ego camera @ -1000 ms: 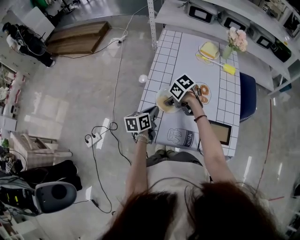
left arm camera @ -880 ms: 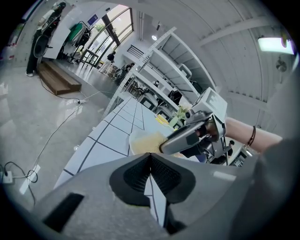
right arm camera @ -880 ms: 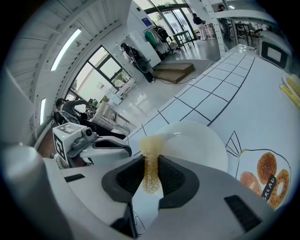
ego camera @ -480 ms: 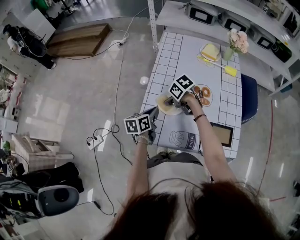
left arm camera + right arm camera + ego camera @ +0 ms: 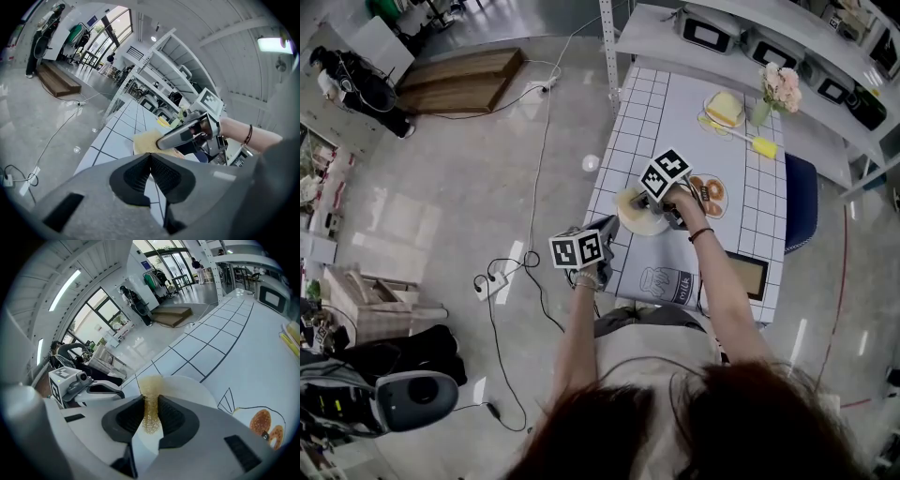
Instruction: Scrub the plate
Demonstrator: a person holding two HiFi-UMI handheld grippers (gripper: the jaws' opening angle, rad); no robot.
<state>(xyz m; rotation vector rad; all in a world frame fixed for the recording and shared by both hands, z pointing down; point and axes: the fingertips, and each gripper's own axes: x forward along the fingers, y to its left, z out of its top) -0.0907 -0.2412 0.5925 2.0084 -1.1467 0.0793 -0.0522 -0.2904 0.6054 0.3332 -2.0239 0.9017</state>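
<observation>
Gripper on my left (image 5: 150,155): nearest to me. Its jaws are pressed together with nothing between them. It hangs at the near edge of the table (image 5: 220,350), just short of the plate (image 5: 192,387).
Gripper on my right (image 5: 151,398): its jaws are clamped on a yellow sponge (image 5: 149,385).
Sponge: it sticks out forward from the jaws and lies on the plate.
Plate: flat on the table near its front left corner, directly under and ahead of my right jaws.
Relation for the next stroke: the long axis of the sponge runs along my right jaws and away across the plate. The right side is already on it, so I judge it does the scrubbing while the left one waits beside.
Change from one second ago: almost none. Both grippers sit about as before against the plate.
</observation>
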